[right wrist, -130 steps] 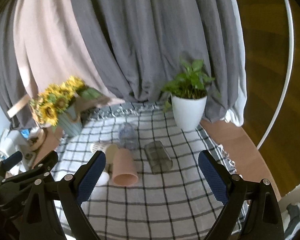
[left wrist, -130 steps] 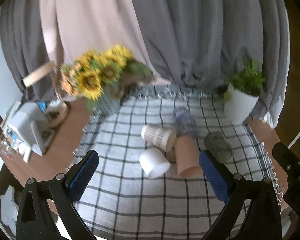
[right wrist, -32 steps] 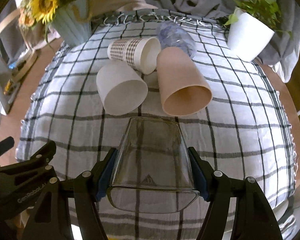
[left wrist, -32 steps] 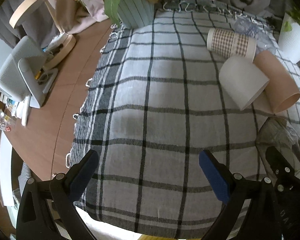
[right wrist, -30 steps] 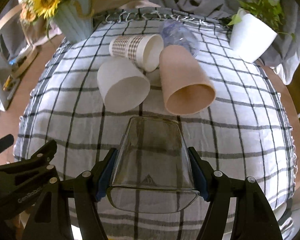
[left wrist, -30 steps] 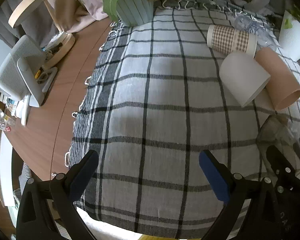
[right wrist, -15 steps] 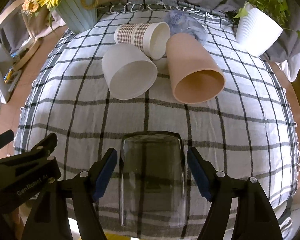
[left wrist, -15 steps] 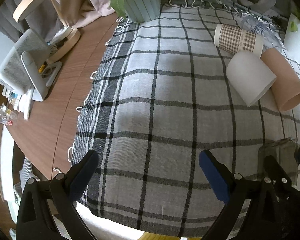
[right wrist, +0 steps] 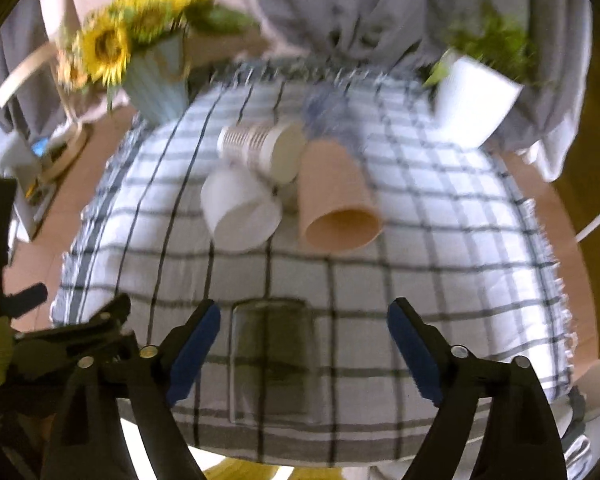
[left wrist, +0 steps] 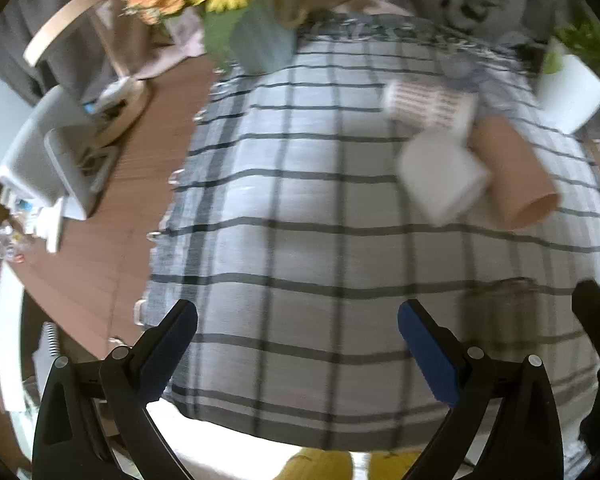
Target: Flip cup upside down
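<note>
I read the flip as done for the clear glass cup (right wrist: 272,364): in the right wrist view it stands on the checked cloth (right wrist: 440,280) near the front edge of the bench, flat base up and mouth down as far as the blur lets me judge. My right tool (right wrist: 304,344) has its blue pads spread wide on either side of the glass with daylight between pad and wall, so it grips nothing. The left tool (left wrist: 298,344) is likewise spread wide and empty, hanging over bare cloth to the left of the glass, which shows only faintly at the right edge of that view.

What is left depends on whether the other cups count. Four lie on their sides in a cluster further back: a white cup (right wrist: 240,212), a peach cup (right wrist: 336,204), a patterned paper cup (right wrist: 260,150) and a bluish transparent one (right wrist: 328,112) behind them. If the task means only the glass, I judge nothing remains but to pull the tools clear; if it means all, the white or peach cup would be the nearest next pick.

A sunflower vase (right wrist: 156,76) and a white plant pot (right wrist: 476,100) stand at the far corners.

Both views are smeared by motion, and I can read no brand, label or writing anywhere.
</note>
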`<state>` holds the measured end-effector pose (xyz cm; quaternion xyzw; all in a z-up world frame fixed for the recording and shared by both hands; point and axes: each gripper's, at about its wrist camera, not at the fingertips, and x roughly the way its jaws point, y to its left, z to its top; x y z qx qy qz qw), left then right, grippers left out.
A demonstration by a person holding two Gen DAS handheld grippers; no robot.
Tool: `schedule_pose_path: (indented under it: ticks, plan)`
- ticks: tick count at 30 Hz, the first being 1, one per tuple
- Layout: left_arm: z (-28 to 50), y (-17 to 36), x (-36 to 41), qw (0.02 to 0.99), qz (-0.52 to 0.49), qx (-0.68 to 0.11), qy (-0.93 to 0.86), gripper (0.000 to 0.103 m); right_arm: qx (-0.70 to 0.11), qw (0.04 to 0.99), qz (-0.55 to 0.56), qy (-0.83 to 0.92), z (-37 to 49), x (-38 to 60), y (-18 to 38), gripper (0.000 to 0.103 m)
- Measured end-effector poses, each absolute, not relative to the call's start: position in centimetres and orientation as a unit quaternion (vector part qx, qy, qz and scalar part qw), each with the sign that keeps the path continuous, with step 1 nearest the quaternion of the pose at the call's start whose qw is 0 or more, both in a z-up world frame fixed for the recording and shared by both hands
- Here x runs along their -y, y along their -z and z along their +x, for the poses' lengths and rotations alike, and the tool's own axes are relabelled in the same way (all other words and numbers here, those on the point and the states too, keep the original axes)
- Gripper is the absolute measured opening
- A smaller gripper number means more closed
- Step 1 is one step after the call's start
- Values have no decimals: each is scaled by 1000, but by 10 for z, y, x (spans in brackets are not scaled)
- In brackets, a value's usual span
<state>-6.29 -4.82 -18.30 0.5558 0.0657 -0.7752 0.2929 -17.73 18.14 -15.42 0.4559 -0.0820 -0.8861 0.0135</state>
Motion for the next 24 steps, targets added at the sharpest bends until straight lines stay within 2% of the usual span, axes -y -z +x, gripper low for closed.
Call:
schedule_pose_path:
  ticks: [6, 14, 24]
  plan:
    - [-86, 176, 14, 241, 564, -88, 785, 102, 118, -23, 437, 891, -177, -226, 138, 89]
    - [-123, 204, -19, 188, 615, -134, 754, 101, 161, -64, 433, 884, -173, -283, 144, 89]
    - [-150, 244, -29, 194, 655, -176, 709, 90, 177, -58, 452, 872, -188, -312, 171, 89]
